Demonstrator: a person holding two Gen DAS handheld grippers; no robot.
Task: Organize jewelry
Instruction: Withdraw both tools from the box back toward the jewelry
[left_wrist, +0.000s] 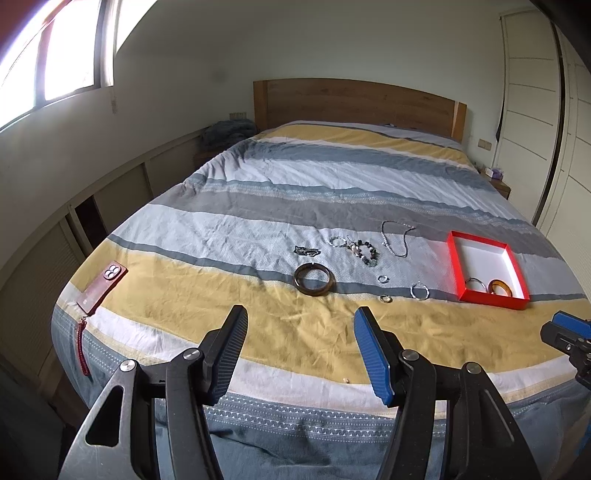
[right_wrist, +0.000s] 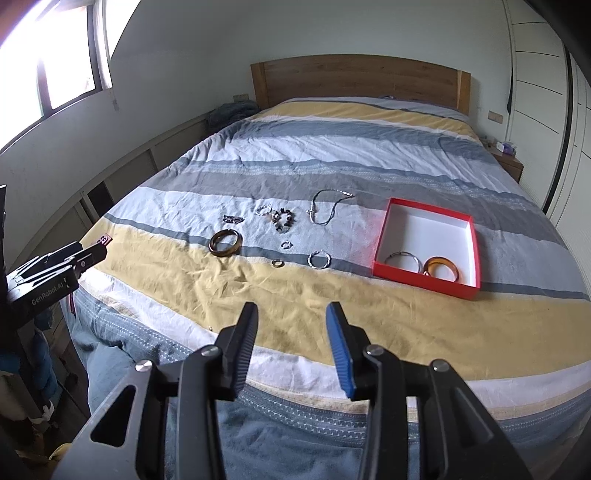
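Observation:
Loose jewelry lies on the striped bedspread: a dark bangle (left_wrist: 314, 283) (right_wrist: 226, 242), a bead bracelet (left_wrist: 365, 253) (right_wrist: 282, 218), a silver necklace (left_wrist: 397, 240) (right_wrist: 327, 206), a silver hoop (left_wrist: 420, 291) (right_wrist: 319, 259) and two small rings (left_wrist: 386, 298) (right_wrist: 277, 263). To their right, a red box (left_wrist: 491, 300) (right_wrist: 424, 282) holds a silver bangle (right_wrist: 402, 260) and an amber bangle (right_wrist: 441, 267). My left gripper (left_wrist: 301, 311) hovers open and empty over the yellow stripe, short of the dark bangle. My right gripper (right_wrist: 292, 307) is open, narrower, also empty.
A red phone (left_wrist: 102, 290) with a wrist strap lies at the bed's near left corner. A wooden headboard (left_wrist: 358, 103) stands at the far end, with a window at left and white wardrobe doors at right. Each gripper shows at the edge of the other's view.

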